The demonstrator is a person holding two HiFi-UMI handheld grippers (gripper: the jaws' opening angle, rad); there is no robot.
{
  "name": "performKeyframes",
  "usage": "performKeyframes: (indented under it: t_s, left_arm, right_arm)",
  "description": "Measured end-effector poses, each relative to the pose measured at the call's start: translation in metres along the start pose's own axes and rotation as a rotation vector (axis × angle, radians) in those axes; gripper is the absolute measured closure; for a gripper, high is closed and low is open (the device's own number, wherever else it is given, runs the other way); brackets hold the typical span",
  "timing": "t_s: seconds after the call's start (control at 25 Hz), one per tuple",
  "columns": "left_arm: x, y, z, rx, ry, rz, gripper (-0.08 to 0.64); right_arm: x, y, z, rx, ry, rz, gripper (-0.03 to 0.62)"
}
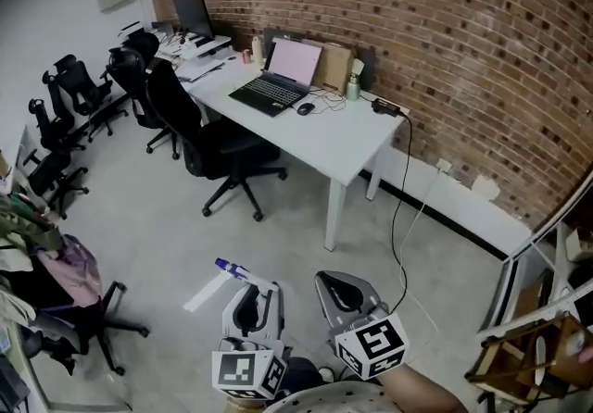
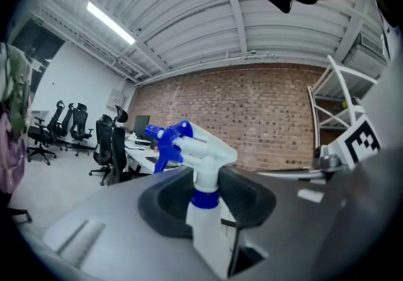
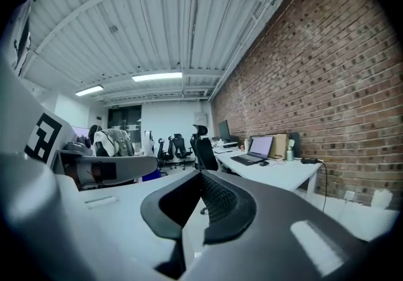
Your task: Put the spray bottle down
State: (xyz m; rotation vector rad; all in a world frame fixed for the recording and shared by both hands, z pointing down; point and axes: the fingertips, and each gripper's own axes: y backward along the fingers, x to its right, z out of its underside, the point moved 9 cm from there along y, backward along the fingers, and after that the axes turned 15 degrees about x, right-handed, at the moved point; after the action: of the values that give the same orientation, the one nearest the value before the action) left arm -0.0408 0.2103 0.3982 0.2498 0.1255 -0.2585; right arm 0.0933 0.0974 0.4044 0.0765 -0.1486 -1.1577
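The spray bottle (image 2: 206,213) is white with a blue collar, trigger and nozzle. It stands upright between the jaws of my left gripper (image 2: 208,201), which is shut on its neck. In the head view the left gripper (image 1: 248,302) is at the bottom centre, over the grey floor, and the bottle's blue nozzle (image 1: 228,267) pokes out to the upper left. Just to its right is my right gripper (image 1: 345,295), and in its own view this right gripper (image 3: 200,201) has its dark pads together with nothing between them.
A white desk (image 1: 345,141) stands along the brick wall and carries a laptop (image 1: 281,76). A black office chair (image 1: 219,148) is in front of it, with several more chairs (image 1: 65,96) at the left. A metal rack (image 1: 542,319) stands at the right. A black cable (image 1: 398,217) hangs from the desk.
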Motion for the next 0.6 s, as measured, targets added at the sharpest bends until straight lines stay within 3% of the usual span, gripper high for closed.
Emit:
performKeyframes:
  t_s: [0.32,0.6]
  left_arm:
    - [0.024,-0.088,0.03,-0.04,0.004,0.139,0.437]
    - [0.014,-0.198,0.063,-0.043,0.027,0.198,0.437]
  right_arm:
    - [0.081,-0.011,0.003,0.011,0.01,0.147,0.594]
    - [0.154,-0.065,0.009,0.006,0.041,0.248,0.594]
